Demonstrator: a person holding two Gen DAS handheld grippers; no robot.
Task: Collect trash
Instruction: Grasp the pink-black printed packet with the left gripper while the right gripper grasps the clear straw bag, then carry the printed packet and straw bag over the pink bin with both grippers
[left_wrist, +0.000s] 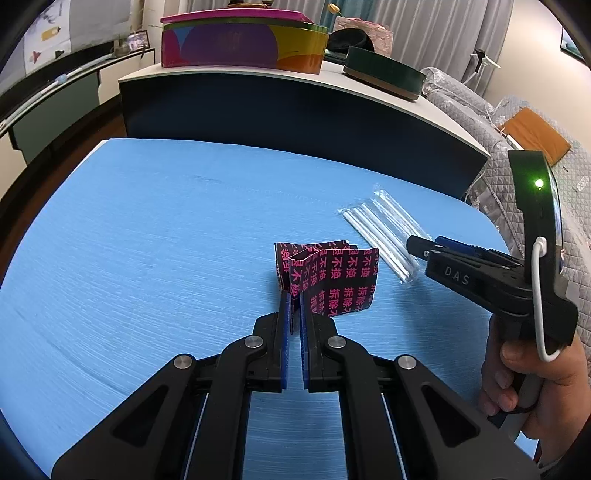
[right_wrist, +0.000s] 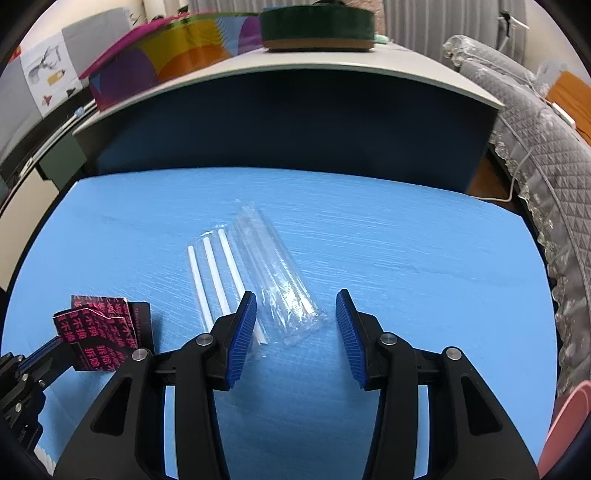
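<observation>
At the far left, the left gripper (left_wrist: 293, 299) has its blue-padded jaws drawn almost together on the near edge of a folded black paper wrapper printed with pink characters (left_wrist: 328, 278); the wrapper stands up from the pads and leans away from them, its lower part close over the blue textured table mat (left_wrist: 147, 240). In the right wrist view the same wrapper (right_wrist: 99, 332) sits to the left of the right tongs, pinched at its near corner.

Just right of the wrapper lies a clear plastic sleeve holding three white straws (right_wrist: 218, 280), side by side and running away from the tongs. Touching its right side is a crumpled clear plastic packet (right_wrist: 284, 288), also flat on the mat.

The right gripper (right_wrist: 297, 321) has its jaws parted to a middling width with nothing pressed between them; the near end of the clear packet lies in the gap ahead of the pads, and the left pad overlaps the near end of the straws. From the left wrist camera the right gripper (left_wrist: 415, 245) points at the near end of the straws, held by a hand (left_wrist: 532, 376) at the right edge.
</observation>
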